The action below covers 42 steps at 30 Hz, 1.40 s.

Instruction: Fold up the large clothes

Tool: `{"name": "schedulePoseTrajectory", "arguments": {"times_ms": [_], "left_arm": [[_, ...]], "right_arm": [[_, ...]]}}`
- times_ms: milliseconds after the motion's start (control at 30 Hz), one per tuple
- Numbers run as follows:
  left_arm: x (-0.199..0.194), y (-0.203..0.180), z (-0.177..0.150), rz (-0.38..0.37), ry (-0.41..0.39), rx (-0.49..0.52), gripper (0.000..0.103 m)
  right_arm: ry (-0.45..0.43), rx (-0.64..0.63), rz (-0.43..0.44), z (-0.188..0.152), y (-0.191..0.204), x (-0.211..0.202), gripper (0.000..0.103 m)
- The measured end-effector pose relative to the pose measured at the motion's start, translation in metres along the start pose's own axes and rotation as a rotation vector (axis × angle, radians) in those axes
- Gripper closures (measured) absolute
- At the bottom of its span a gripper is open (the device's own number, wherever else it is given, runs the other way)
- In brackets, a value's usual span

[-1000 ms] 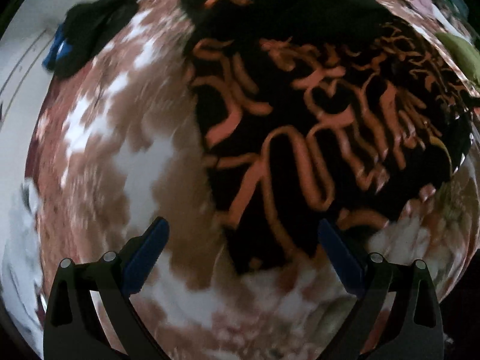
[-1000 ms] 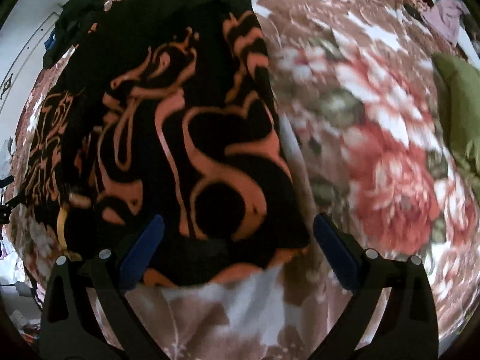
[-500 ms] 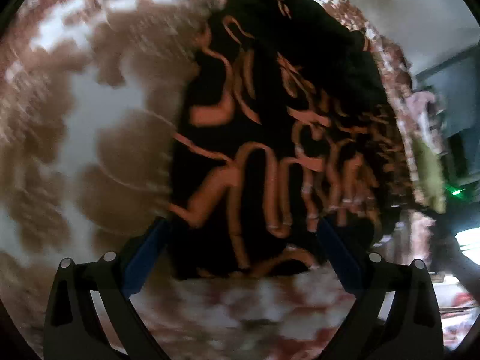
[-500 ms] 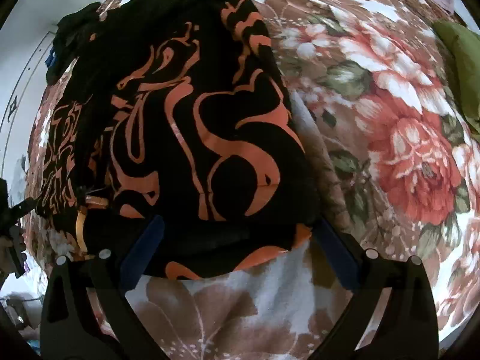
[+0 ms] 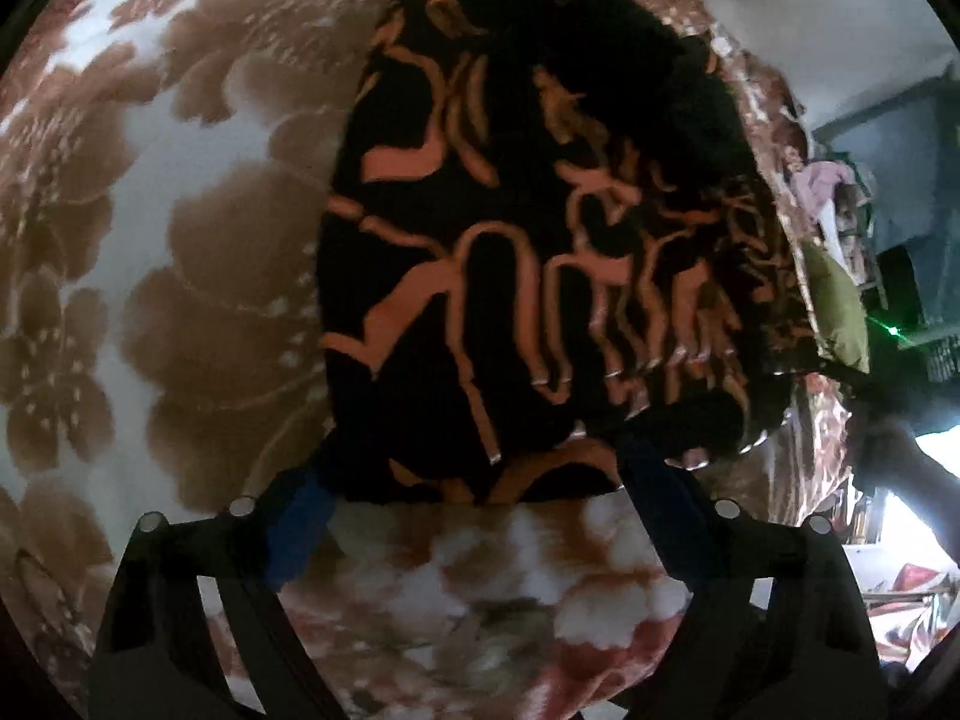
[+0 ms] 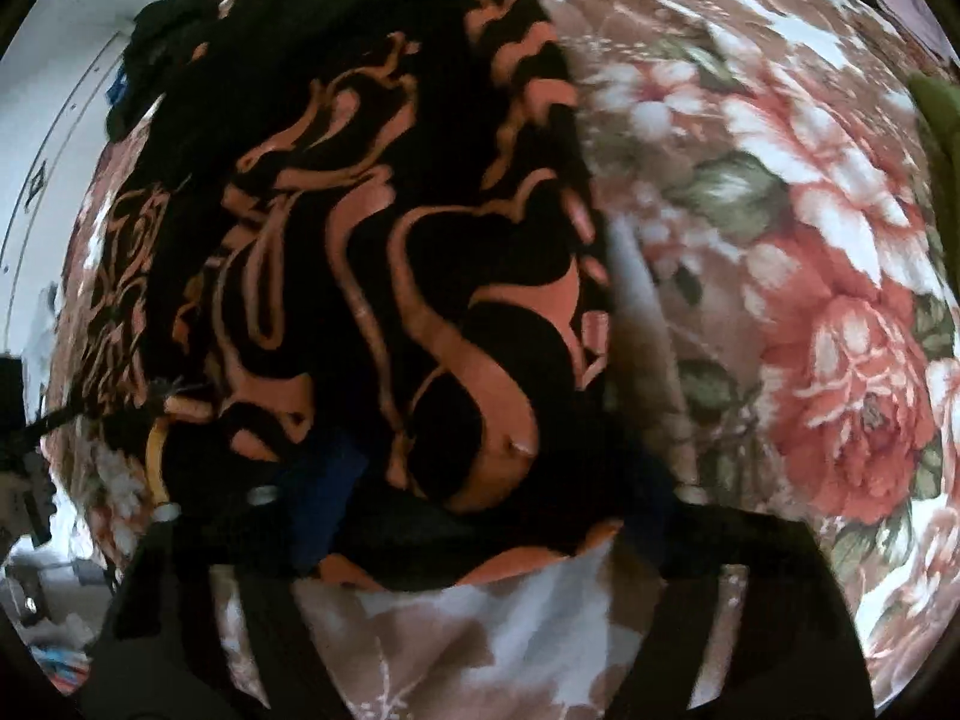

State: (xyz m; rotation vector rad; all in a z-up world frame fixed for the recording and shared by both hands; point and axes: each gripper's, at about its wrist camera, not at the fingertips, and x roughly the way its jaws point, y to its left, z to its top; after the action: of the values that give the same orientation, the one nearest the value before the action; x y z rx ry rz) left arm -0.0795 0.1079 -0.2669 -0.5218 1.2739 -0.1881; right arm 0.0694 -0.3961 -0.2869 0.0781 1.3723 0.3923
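Straddling garment hem | both tools spread | no readable writing

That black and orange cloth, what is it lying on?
The black and orange cloth lies on a flowered blanket in brown, white and red, which shows all round its edges. What is beneath the blanket is covered, as is the patch directly under the cloth.

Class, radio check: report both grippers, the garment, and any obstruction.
Left gripper open, at garment hem. Right gripper open, hem between fingers. Garment on blanket. No obstruction seen.
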Motion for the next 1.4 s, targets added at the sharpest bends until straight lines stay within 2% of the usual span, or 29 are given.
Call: {"name": "schedulePoseTrajectory", "arguments": {"times_ms": [33, 100, 133, 167, 233, 267, 333, 367, 433, 467, 500, 533, 567, 633, 767, 933, 1100, 1400], "left_arm": [[-0.001, -0.002, 0.001, -0.016, -0.008, 0.002, 0.021], [0.001, -0.003, 0.005, -0.038, -0.016, -0.005, 0.021], [0.003, -0.001, 0.007, -0.031, -0.017, -0.011, 0.021], [0.006, 0.002, 0.008, -0.018, -0.016, -0.022, 0.021], [0.007, 0.009, 0.011, -0.024, -0.022, -0.055, 0.021], [0.007, 0.012, 0.012, -0.037, -0.028, -0.078, 0.021], [0.007, 0.014, 0.012, -0.069, -0.038, -0.102, 0.03], [0.008, 0.012, 0.012, -0.069, -0.035, -0.096, 0.033], [0.008, 0.008, 0.012, -0.085, -0.027, -0.08, 0.059], [0.007, 0.007, 0.013, -0.107, -0.027, -0.083, 0.066], [0.007, 0.005, 0.014, -0.121, -0.025, -0.08, 0.077], [0.009, 0.002, 0.015, -0.122, -0.018, -0.064, 0.083], [0.01, 0.0, 0.015, -0.115, -0.013, -0.048, 0.085], [0.011, -0.005, 0.019, -0.124, -0.005, -0.035, 0.091], [-0.004, -0.023, 0.037, -0.18, -0.062, -0.032, 0.095], [-0.038, -0.062, 0.077, -0.229, -0.171, 0.023, 0.095], [-0.063, -0.096, 0.119, -0.257, -0.241, 0.101, 0.095], [-0.094, -0.124, 0.198, -0.317, -0.345, 0.189, 0.095]], "right_arm": [[0.01, 0.0, 0.004, -0.002, 0.001, -0.001, 0.049], [0.019, 0.014, 0.012, -0.005, -0.001, 0.001, 0.05], [0.022, 0.012, 0.005, -0.005, -0.002, 0.005, 0.049], [0.029, 0.004, -0.006, -0.004, -0.004, 0.01, 0.041], [0.032, -0.003, -0.02, 0.001, -0.009, 0.017, 0.034], [0.034, 0.005, -0.013, 0.004, -0.009, 0.019, 0.033], [0.039, 0.024, 0.022, 0.009, -0.011, 0.022, 0.035], [0.041, 0.018, 0.027, 0.01, -0.011, 0.022, 0.046], [0.054, 0.01, 0.037, 0.009, -0.01, 0.019, 0.059], [0.053, 0.015, 0.055, 0.008, -0.01, 0.014, 0.07], [0.053, 0.017, 0.065, 0.007, -0.009, 0.01, 0.076], [0.054, 0.012, 0.071, 0.009, -0.011, 0.003, 0.084], [0.052, 0.002, 0.069, 0.009, -0.007, -0.002, 0.088], [0.046, -0.026, 0.064, 0.013, -0.001, -0.014, 0.09], [0.01, -0.035, 0.099, 0.021, 0.021, -0.037, 0.091], [-0.115, 0.026, 0.2, 0.062, 0.033, -0.081, 0.091], [-0.219, -0.065, 0.194, 0.095, 0.065, -0.112, 0.091], [-0.316, -0.066, 0.265, 0.167, 0.083, -0.134, 0.091]]}}
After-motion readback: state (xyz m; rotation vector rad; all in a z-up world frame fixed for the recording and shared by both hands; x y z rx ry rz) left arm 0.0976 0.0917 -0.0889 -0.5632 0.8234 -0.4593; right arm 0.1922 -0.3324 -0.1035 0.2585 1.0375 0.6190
